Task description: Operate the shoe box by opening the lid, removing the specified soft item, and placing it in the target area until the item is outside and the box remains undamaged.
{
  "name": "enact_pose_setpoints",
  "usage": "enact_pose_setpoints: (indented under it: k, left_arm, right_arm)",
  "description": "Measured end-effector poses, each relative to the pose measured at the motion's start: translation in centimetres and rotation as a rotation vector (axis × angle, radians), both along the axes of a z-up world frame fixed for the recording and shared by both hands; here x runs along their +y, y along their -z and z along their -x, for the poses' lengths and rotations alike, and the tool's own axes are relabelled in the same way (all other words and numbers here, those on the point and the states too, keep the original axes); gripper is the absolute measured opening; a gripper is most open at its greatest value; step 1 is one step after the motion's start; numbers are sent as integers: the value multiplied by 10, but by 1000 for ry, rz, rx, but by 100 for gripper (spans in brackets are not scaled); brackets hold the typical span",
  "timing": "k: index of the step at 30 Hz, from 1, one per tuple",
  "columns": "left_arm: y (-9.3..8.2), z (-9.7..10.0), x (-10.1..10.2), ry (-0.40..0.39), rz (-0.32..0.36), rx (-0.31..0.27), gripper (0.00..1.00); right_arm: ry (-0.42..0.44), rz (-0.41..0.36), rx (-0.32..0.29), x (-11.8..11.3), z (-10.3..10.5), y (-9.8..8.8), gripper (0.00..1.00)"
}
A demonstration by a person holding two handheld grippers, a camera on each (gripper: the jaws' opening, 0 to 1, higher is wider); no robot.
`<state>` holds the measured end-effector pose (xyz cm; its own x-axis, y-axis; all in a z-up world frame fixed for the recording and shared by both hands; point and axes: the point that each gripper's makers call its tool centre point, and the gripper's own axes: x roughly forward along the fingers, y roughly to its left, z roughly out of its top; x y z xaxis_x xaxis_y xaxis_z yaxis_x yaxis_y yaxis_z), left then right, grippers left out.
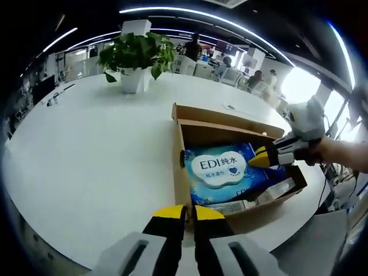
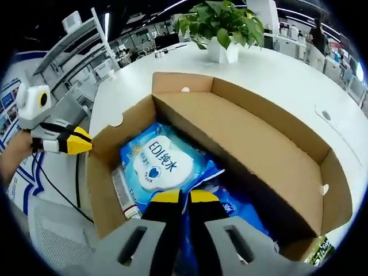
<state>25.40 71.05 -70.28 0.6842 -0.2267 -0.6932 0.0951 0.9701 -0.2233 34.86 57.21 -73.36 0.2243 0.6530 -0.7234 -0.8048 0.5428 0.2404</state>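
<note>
Both views are bright and evenly lit from overhead. In the left gripper view, long ceiling light strips point(image 1: 190, 12) curve across the top of the frame, bent by the fisheye lens, and a window point(image 1: 300, 85) at the upper right is blown out to plain white. The white table point(image 1: 86, 155) gives a soft glare and only faint shadows. In the right gripper view the inside of the cardboard box point(image 2: 259, 144) is darkly shaded at the lower right. Straight lines bow near the edges, and the far background is small and soft.
</note>
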Motion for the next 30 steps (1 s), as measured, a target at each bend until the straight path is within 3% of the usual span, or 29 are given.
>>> enact_pose_setpoints:
  k: [19, 25, 30]
  left_arm:
    - [-2, -4, -2, 51, -56, 18, 5]
    - [-23, -15, -3, 52, -36, -42, 12]
    - [-43, -28, -23, 104, -27, -93, 17]
  right_arm:
    - [70, -15, -66, -33, -3, -27, 0]
    - [100, -25, -77, -46, -4, -33, 0]
    - [127, -34, -82, -58, -5, -37, 0]
